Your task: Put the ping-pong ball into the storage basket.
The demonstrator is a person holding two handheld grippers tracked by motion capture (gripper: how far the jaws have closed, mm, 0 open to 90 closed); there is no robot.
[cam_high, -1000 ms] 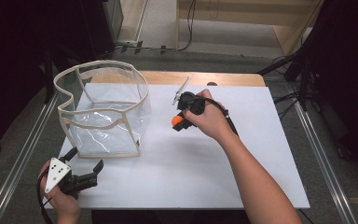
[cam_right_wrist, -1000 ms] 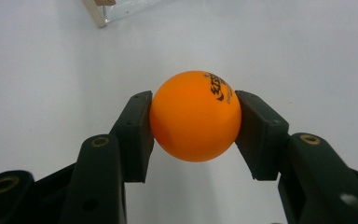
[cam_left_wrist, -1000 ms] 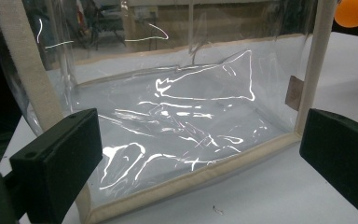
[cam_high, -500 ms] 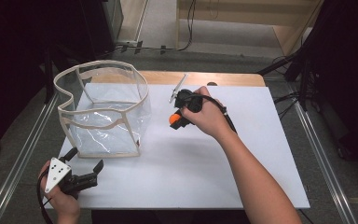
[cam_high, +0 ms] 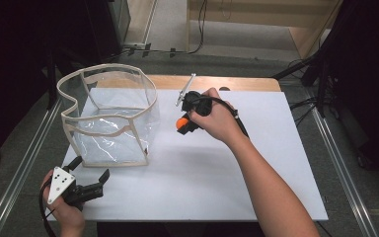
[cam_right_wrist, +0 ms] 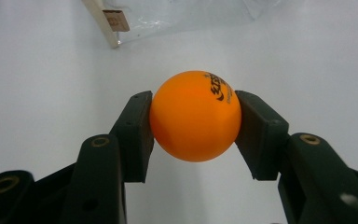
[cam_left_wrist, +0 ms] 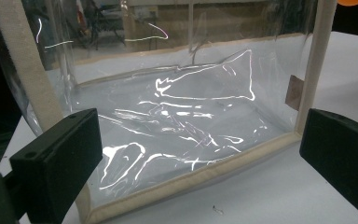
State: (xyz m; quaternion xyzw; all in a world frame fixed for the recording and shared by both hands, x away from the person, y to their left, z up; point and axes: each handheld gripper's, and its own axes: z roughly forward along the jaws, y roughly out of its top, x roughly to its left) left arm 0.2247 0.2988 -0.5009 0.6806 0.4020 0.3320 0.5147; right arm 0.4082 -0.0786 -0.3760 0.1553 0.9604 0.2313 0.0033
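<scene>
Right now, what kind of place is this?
Probably a lab or workshop set up for recording: a white table between metal rails, cables on the floor, and a clear bag laid out for handling.

bag (cam_left_wrist: 191, 116) top beyond frame edge

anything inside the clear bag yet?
The clear bag looks empty: only glare and creases on its floor. The orange ball is outside, clamped in the right gripper.

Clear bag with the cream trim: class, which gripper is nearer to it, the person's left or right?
Left. The left gripper sits open just off the clear bag's near corner. The right gripper, shut on the orange ball, is farther off to its side.
</scene>
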